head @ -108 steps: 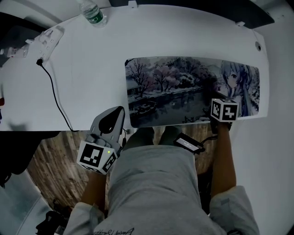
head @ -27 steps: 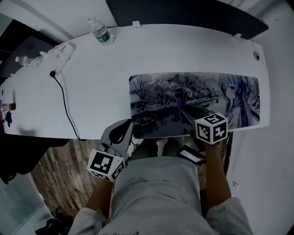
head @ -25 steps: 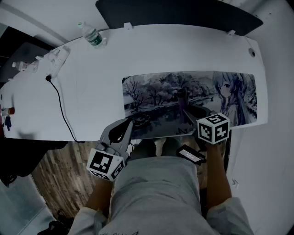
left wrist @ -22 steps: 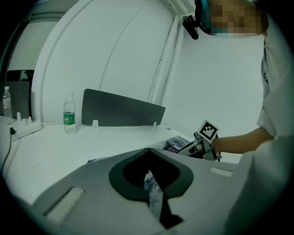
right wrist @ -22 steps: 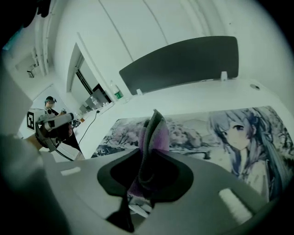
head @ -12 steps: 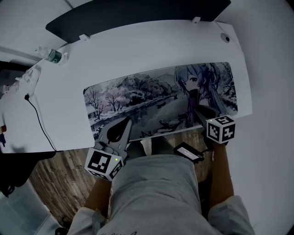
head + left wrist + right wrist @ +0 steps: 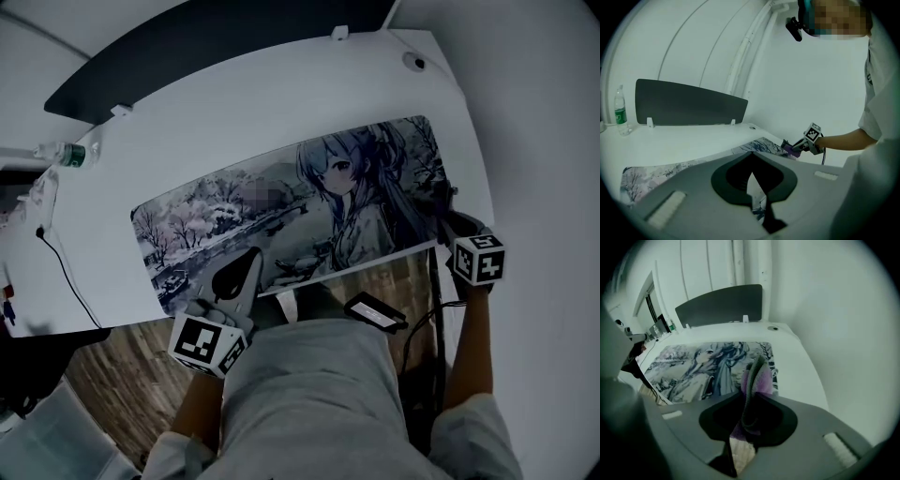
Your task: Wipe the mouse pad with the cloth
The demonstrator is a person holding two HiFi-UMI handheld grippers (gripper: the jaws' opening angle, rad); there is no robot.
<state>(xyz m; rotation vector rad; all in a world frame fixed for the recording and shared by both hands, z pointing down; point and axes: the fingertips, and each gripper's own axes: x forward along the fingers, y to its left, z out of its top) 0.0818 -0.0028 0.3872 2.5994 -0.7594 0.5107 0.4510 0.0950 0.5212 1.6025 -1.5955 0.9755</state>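
The long mouse pad [image 7: 281,202], printed with a snowy scene and an anime figure, lies along the white desk's front edge. My right gripper [image 7: 445,217] is at the pad's right end, shut on a folded purple cloth [image 7: 434,202] that rests against the pad. In the right gripper view the cloth [image 7: 757,376] stands up between the jaws of the gripper [image 7: 751,397], over the pad [image 7: 693,366]. My left gripper [image 7: 248,264] hovers at the pad's front edge left of centre, shut and empty, jaws meeting in its own view [image 7: 751,154].
A water bottle [image 7: 66,152] stands at the desk's far left by a black cable [image 7: 61,272]. A dark panel [image 7: 187,42] runs along the desk's back edge. A cable hole [image 7: 410,63] sits at the back right corner. A black device [image 7: 375,312] lies on the person's lap.
My right gripper has dragged the cloth rightwards along the pad, from its middle to its right end. The head view has swung with it. The left gripper stays at the front edge.
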